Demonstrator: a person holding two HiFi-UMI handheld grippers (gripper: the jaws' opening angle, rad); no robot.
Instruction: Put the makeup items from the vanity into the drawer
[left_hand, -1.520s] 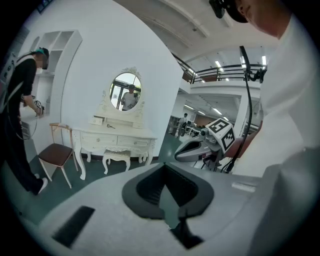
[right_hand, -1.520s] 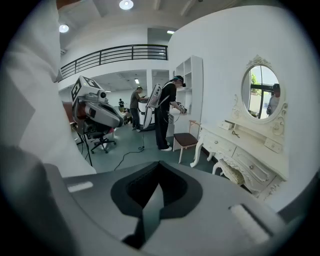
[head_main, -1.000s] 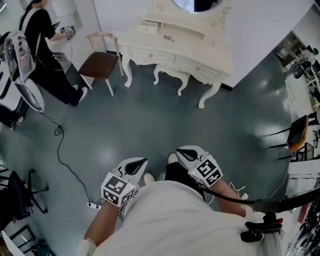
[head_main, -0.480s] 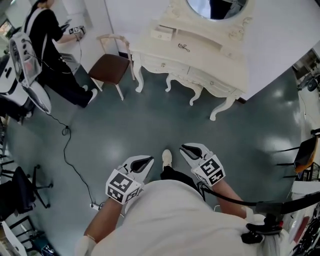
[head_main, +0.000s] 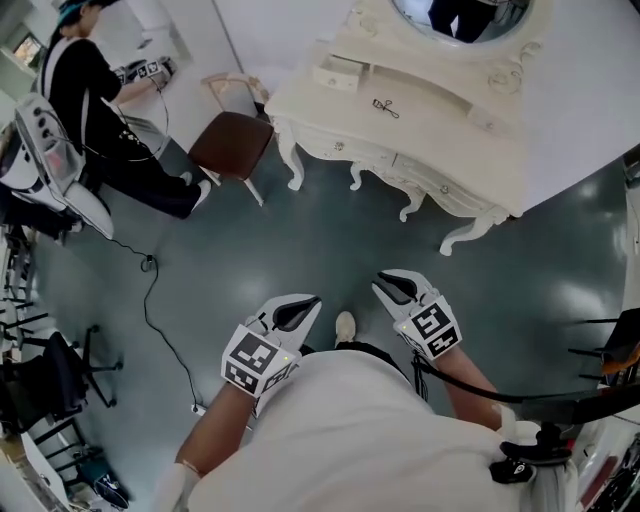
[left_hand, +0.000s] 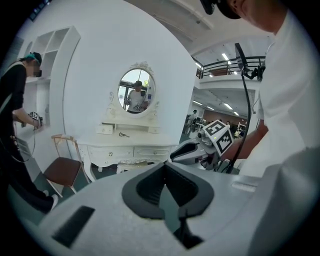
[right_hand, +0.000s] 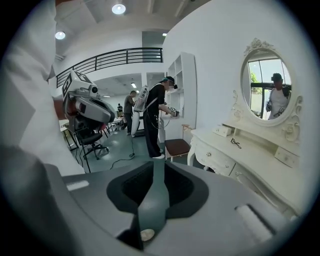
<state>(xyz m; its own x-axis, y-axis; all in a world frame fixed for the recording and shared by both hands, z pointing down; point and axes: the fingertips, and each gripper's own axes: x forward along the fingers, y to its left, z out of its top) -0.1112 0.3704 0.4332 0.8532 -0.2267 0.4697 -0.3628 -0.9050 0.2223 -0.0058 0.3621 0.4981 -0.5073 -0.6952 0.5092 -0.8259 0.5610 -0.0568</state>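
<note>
The vanity (head_main: 430, 135) is seen well ahead and has not yet been reached, and its front drawer (head_main: 338, 148) appears closed. The left gripper (head_main: 308, 303) and right gripper (head_main: 385, 283) are held well short of the vanity, each with jaws pressed together on nothing. A small dark makeup item (head_main: 385, 106) is seen on the vanity top. The whole task is judged undone.

Bright even indoor light, sharp; gripper views fisheye-warped, dark corners
</note>
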